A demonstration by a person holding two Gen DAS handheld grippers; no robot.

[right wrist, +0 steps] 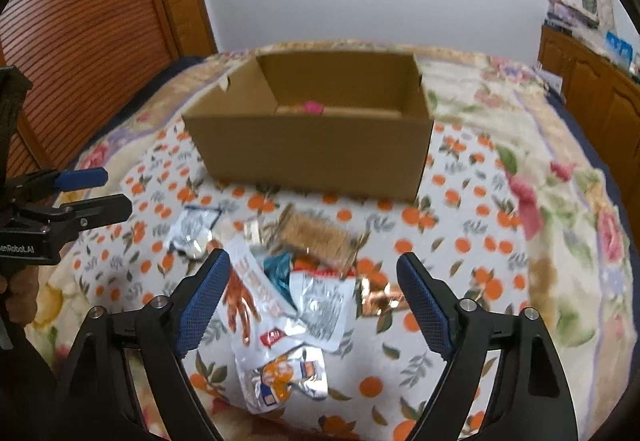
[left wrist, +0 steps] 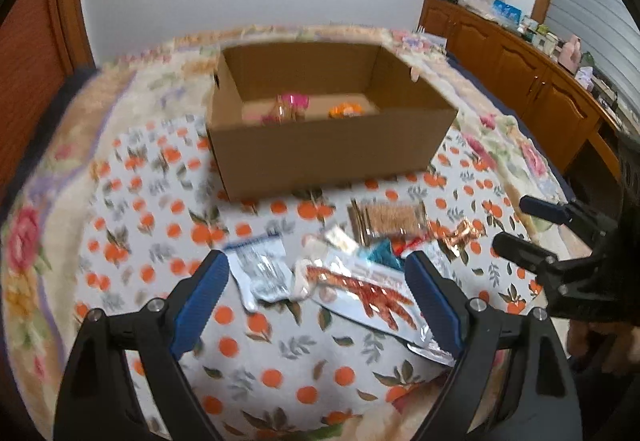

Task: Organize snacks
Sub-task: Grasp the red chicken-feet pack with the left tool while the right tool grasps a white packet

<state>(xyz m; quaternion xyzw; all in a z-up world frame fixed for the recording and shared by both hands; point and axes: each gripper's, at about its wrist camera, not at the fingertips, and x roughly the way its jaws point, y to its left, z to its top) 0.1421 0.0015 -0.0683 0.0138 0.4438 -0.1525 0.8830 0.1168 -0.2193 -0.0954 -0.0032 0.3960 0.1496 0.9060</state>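
An open cardboard box point(left wrist: 328, 157) point(right wrist: 312, 157) stands on the orange-print cloth, with a pink snack point(left wrist: 295, 100) and an orange snack point(left wrist: 346, 110) inside. In front of it lies a heap of snack packets: a long white packet with red strips point(left wrist: 360, 297) point(right wrist: 244, 301), a silver-blue pouch point(left wrist: 262, 269) point(right wrist: 192, 227), a brown cracker bar point(left wrist: 388, 219) point(right wrist: 320, 235), a silver sachet point(right wrist: 324, 307), an orange-printed pouch point(right wrist: 280, 377). My left gripper point(left wrist: 316, 273) is open and empty above the heap. My right gripper point(right wrist: 314, 273) is open and empty above it too.
The cloth point(left wrist: 160, 201) lies on a floral blanket point(right wrist: 560, 201) over a bed. A wooden cabinet point(left wrist: 520, 69) with clutter runs along the right wall. A wooden slatted door point(right wrist: 80, 41) is at the left. A gold wrapper point(right wrist: 380, 295) lies at the heap's right.
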